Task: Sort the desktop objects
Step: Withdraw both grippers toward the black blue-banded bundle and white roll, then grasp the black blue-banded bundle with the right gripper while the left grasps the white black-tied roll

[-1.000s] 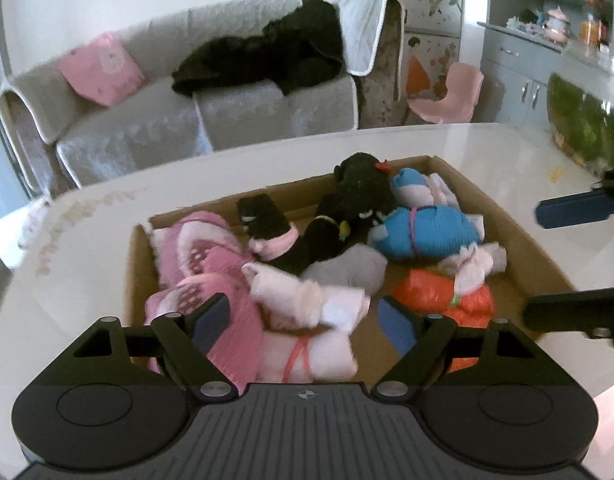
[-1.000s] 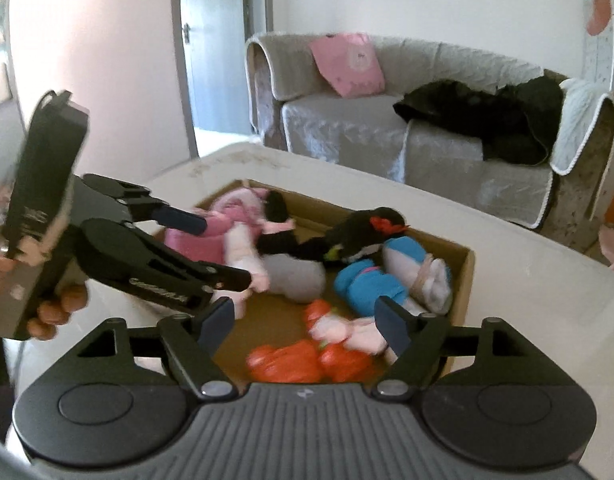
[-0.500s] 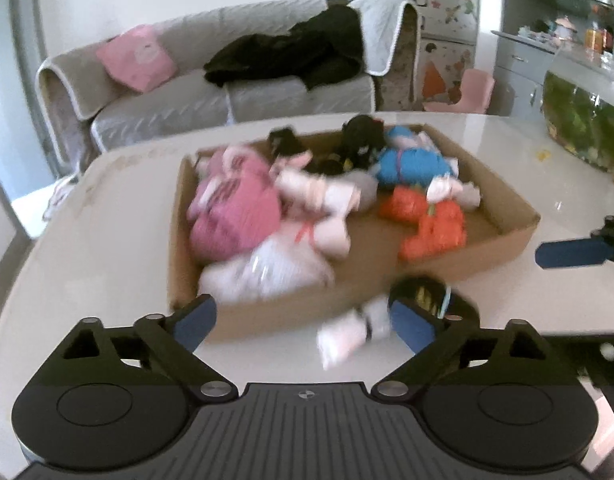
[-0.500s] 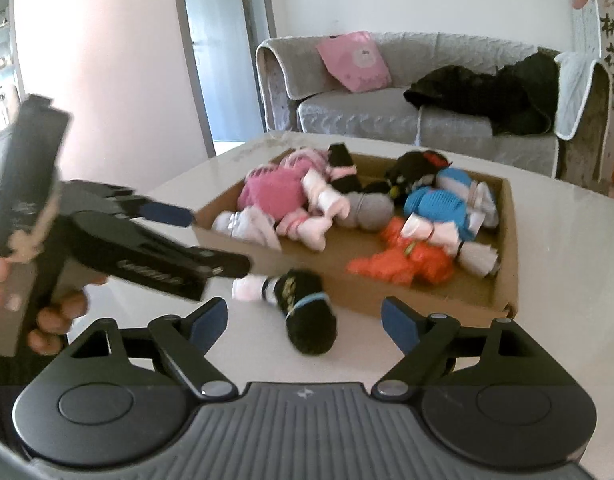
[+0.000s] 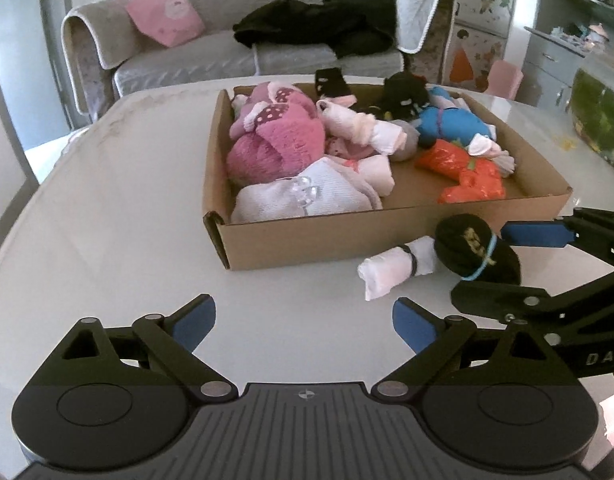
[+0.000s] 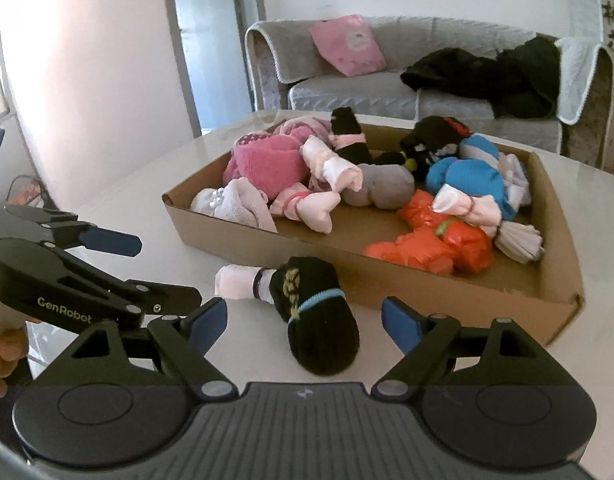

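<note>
Cardboard box (image 5: 347, 232): sitting on the white table (image 5: 119, 208), its near wall facing both cameras, and holding a heap of rolled socks and soft bundles.
Box contents: a pink plush bundle (image 5: 275, 140) is lying at the left end, a white knit roll (image 5: 303, 196) in front of it, a blue bundle (image 5: 453, 126) toward the far right, an orange bundle (image 5: 467, 178) near the right front.
Black-and-white sock roll (image 6: 307, 312): lying on the table outside the box, just beside its near wall, black end with a blue band pointing toward the right wrist camera, white end pointing away to the left.
Left gripper (image 5: 303, 322): hovering over bare tabletop with its jaws spread wide, having just been opening, nothing between them.
Right gripper (image 6: 304, 318): its jaws are standing apart on either side of the sock roll's black end, having just been opening then narrowing slightly; the blue pads (image 6: 399, 322) are not pressing on it.
Person's fingers (image 6: 3, 356): wrapping the left gripper's handle at the picture edge.
Background: a grey sofa (image 5: 227, 48) is carrying a pink cushion (image 5: 165, 14) and dark clothing.
</note>
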